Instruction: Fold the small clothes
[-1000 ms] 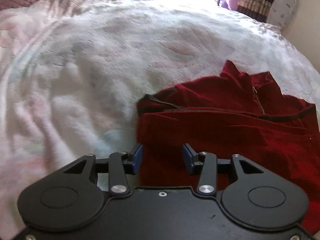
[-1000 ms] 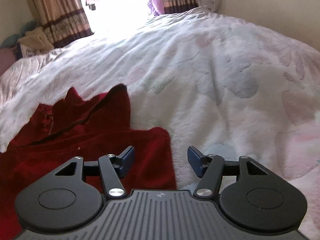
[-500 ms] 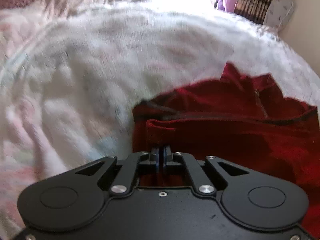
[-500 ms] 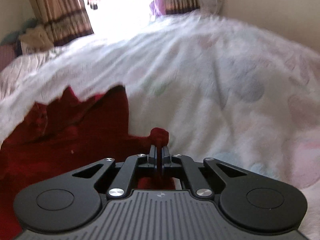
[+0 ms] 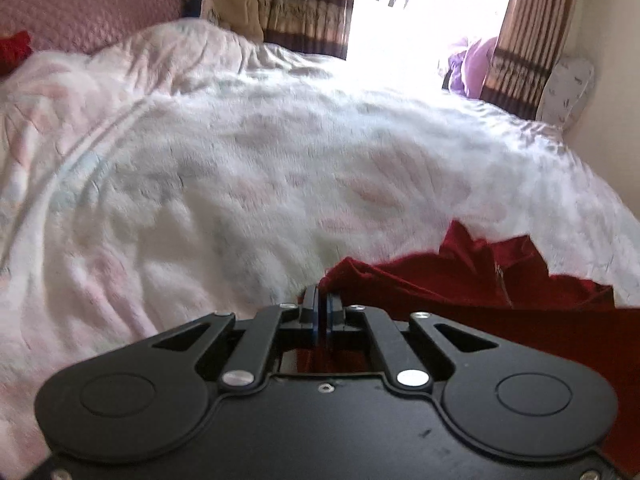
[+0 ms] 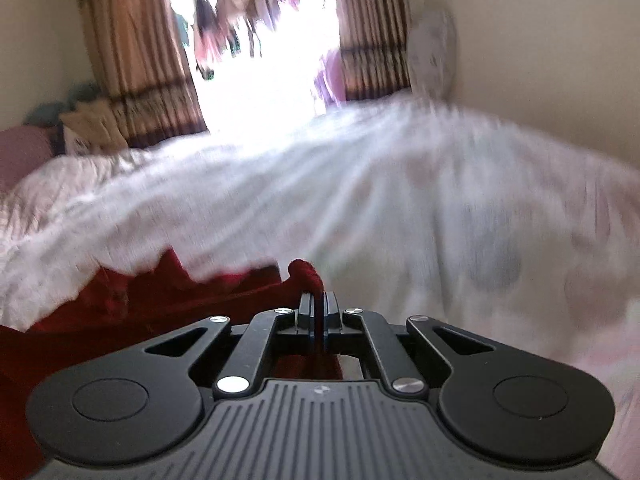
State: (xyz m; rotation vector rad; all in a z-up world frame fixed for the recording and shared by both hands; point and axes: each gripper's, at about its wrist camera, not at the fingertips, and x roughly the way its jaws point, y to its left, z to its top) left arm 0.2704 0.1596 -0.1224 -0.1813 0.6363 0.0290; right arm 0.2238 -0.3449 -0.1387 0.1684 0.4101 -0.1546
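Jaws pressed together on both: left gripper (image 5: 322,307) pinching a raised fold of the dark red velvety garment (image 5: 460,284), right gripper (image 6: 319,304) clamping another bunched corner (image 6: 308,272). Garment spread on the fluffy white patterned blanket (image 5: 240,168), toward its near edge. Beyond: striped brown curtains (image 5: 304,4), pink quilted pillow (image 5: 88,4) at the far left corner.

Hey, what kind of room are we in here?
Most likely a bedroom: a bed under a fluffy white blanket, a pink pillow at its head, and striped curtains beside a bright window.
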